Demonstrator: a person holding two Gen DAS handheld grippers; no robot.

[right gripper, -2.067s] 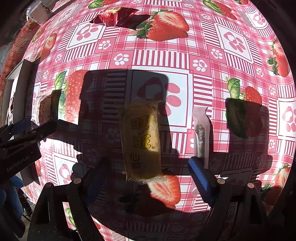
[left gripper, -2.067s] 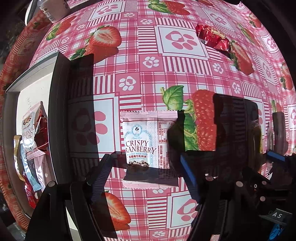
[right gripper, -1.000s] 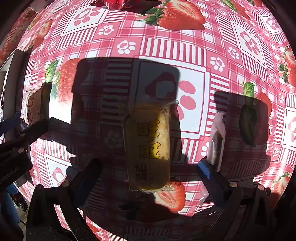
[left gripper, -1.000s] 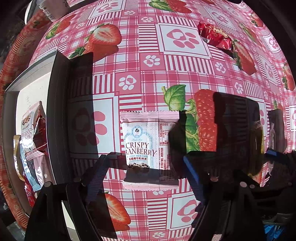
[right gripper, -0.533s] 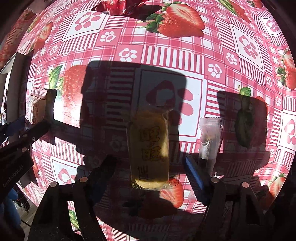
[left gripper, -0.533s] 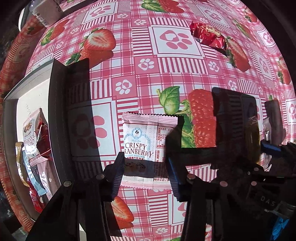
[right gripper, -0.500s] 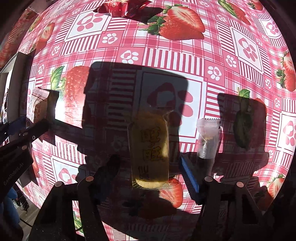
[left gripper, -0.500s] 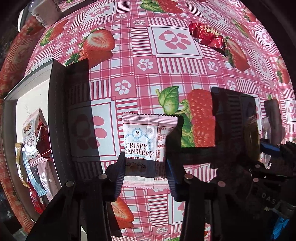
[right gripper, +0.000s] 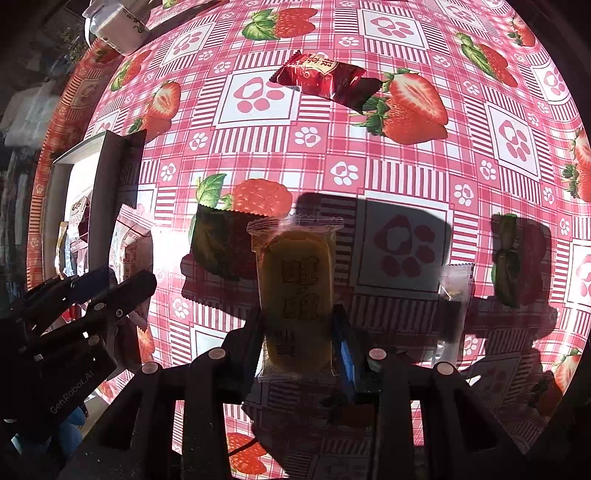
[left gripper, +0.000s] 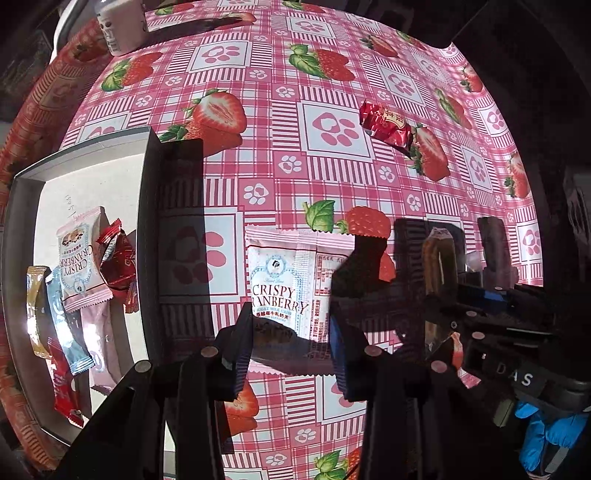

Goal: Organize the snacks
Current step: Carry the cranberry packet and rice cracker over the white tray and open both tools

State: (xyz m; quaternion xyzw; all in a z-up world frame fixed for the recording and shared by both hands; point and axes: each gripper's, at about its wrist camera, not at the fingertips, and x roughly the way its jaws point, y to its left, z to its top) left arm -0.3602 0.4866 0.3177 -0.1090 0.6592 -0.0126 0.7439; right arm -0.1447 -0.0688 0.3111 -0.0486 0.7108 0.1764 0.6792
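Note:
My left gripper (left gripper: 290, 332) has its jaws closing, and the pads press the lower sides of a pink-and-white Crispy Cranberry packet (left gripper: 288, 273), held a little above the strawberry tablecloth (left gripper: 332, 177). My right gripper (right gripper: 298, 332) is also closing, its pads squeezing a yellow snack pack in a clear wrapper (right gripper: 297, 273), which hangs above its own shadow. Both grippers point almost straight down, side by side. The left gripper (right gripper: 110, 284) shows at the left edge of the right wrist view.
A grey tray (left gripper: 147, 221) at the left holds several snack packets. A red candy wrapper (right gripper: 325, 79) lies farther back. A thin clear packet (right gripper: 456, 291) lies right of the yellow pack. A white bottle (left gripper: 120, 27) stands at the far left corner. A blue-gloved hand (left gripper: 546, 432) shows at lower right.
Both grippers went from wide open around their packets to closed on them. Both then rose, lifting the cranberry packet and the yellow pack off the cloth.

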